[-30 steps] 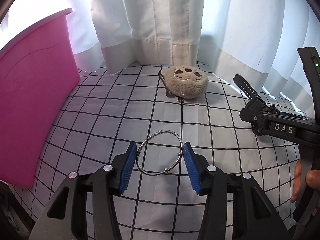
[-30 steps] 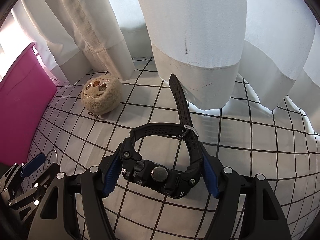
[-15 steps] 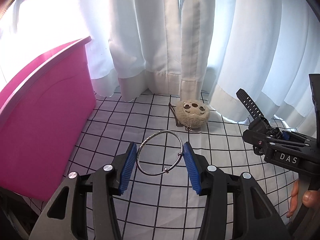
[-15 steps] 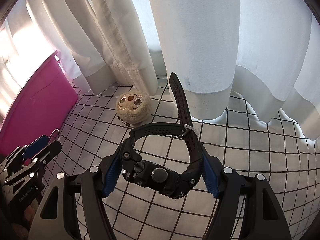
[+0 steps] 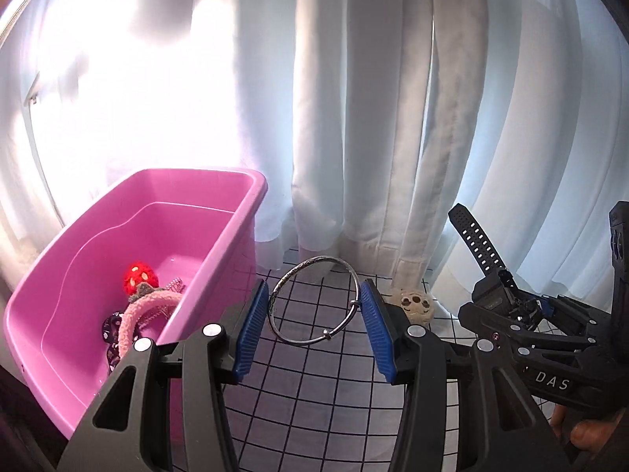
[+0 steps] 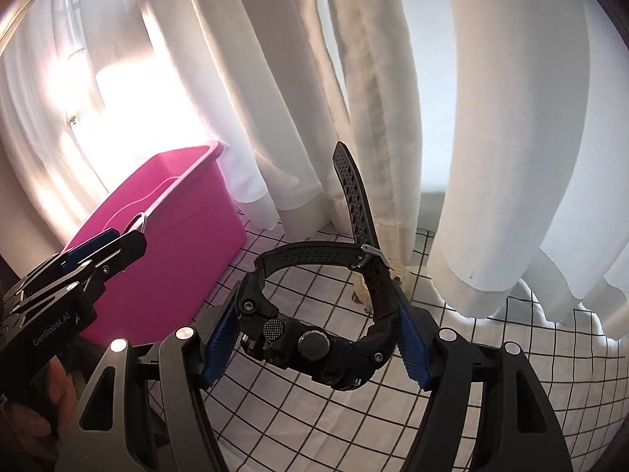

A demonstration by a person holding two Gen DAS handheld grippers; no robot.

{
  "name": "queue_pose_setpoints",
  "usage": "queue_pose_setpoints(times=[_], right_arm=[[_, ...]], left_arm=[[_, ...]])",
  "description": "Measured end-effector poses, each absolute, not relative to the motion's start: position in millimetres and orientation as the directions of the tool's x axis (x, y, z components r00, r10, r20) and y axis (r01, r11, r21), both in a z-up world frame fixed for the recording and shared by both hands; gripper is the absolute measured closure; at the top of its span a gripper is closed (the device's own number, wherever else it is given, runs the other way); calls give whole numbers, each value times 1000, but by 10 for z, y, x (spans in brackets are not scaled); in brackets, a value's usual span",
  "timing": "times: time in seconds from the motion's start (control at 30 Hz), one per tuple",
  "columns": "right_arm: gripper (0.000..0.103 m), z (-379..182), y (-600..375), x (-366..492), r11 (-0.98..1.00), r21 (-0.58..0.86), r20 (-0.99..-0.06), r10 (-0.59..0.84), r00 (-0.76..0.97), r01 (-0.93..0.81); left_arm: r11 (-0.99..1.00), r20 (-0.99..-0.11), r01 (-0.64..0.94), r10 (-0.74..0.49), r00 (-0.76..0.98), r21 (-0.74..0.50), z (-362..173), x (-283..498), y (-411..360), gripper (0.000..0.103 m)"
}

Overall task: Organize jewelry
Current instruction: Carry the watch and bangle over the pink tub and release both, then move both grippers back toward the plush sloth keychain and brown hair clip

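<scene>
Above checked cloth (image 5: 314,377), left jaws clamp silver bangle (image 5: 313,301), right jaws black watch (image 6: 318,314).

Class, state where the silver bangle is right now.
In the left wrist view, the silver bangle is clamped in the left gripper, beside the pink bin.

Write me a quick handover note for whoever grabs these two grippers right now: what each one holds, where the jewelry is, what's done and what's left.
Left gripper: shut on the silver bangle, held up beside the pink bin.
Right gripper: shut on the black watch, in the air over the checked cloth.
Done: a few accessories lie in the bin.
Left: drop bangle and watch in; plush charm waits by the curtain.
</scene>
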State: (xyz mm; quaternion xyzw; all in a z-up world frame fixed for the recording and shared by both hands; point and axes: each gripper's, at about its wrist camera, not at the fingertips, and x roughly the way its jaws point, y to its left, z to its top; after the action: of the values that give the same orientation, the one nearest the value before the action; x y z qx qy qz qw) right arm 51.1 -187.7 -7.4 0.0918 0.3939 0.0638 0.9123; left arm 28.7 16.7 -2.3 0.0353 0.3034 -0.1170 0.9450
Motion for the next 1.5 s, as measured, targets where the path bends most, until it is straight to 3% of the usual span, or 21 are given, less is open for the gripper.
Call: queue_pose_setpoints(times=[0.3,0.53,0.93,1.4,1.47,1.5], right_arm=[[36,492,-779,1082,944,210,-638,331,695,-256],[36,439,128,1510,900,202,-686,411,600,-386],[36,49,836,1988,899,157,-807,355,472,-408],[35,-212,1064,2169,922,89,-865,258,429,-376],[35,-207,1061,2183,924,99,-863,265,430,-370],[35,-190,1060,2191,925,100,-860,265,436,-365]], left_arm=[[993,-525,108,-73,848,37,458,592,1073,56],[999,-607,-22,34,794,27,294,910,1863,56],[994,-754,-108,66,654,-6,-153,1201,2490,56],[993,-810,-113,34,586,-40,-352,1280,2641,55],[992,-809,-121,41,586,-38,-345,1271,2661,49],[991,-808,-124,40,588,-42,-335,1263,2673,33]])
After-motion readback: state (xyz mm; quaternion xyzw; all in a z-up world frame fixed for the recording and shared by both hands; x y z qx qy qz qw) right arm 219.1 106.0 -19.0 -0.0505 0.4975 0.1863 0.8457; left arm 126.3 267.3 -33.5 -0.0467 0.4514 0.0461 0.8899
